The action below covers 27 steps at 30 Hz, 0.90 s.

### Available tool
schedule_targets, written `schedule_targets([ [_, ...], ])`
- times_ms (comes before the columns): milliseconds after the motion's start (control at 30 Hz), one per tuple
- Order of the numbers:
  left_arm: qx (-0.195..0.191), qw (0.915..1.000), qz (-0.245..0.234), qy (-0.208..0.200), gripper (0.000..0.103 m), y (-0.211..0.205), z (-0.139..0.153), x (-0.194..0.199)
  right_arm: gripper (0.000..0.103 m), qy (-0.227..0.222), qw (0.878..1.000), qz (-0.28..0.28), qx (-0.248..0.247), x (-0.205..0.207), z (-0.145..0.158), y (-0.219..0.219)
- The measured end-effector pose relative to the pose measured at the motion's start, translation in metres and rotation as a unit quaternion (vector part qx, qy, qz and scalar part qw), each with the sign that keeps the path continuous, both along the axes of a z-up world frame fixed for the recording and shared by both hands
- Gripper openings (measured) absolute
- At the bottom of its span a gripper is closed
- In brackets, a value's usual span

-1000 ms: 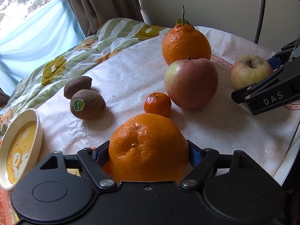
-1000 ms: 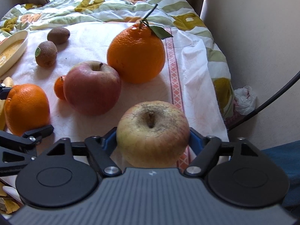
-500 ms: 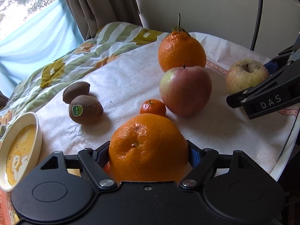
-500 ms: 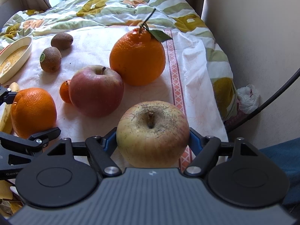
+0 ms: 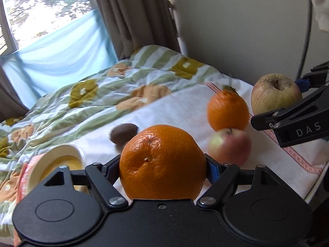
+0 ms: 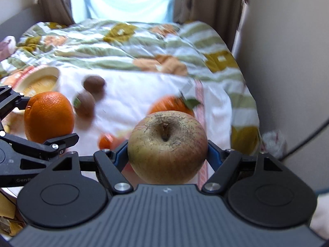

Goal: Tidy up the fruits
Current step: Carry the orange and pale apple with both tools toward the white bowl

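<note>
Orange orange (image 5: 162, 162); russet yellow-green apple (image 6: 167, 146); white cloth (image 5: 181, 111); green-striped, mustard-flowered quilt (image 6: 123, 47)

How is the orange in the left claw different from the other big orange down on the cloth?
The held orange is clamped in the left claw, off the cloth; the stemmed orange rests on it. The held one shows no stem; the stemmed orange carries a green leaf. Both are bright orange and similarly large.
</note>
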<state>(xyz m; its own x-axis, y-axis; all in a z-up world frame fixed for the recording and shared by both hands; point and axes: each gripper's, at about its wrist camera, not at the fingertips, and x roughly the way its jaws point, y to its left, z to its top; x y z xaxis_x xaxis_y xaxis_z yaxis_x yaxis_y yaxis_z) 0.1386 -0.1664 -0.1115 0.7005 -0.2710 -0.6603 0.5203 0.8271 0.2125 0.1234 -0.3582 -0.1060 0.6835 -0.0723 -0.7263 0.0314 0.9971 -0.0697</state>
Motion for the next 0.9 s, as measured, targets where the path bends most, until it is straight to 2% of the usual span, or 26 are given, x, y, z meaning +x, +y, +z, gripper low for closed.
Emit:
schedule_targets([
  [233,0.002,0.9975,0.061,-0.035,0.083,0.056,0.036,0.021,0.09,-0.028,0.997,0.071,0.016,0.038,0.035,0.05],
  [467,0.021,0.994,0.1,-0.041,0.083,0.124,0.045,0.06,0.09,-0.041,0.989,0.133,0.041,0.091,0.05,0.13],
  [700,0.04,0.9937,0.1,-0.031,0.083,0.175,0.021,0.116,0.091,-0.033,0.985,0.161,0.053,0.156,0.04,0.215],
  [900,0.037,0.9956,0.086,0.0,0.083,0.204,-0.014,0.154,0.091,-0.013,0.987,0.149,0.059,0.207,0.015,0.259],
])
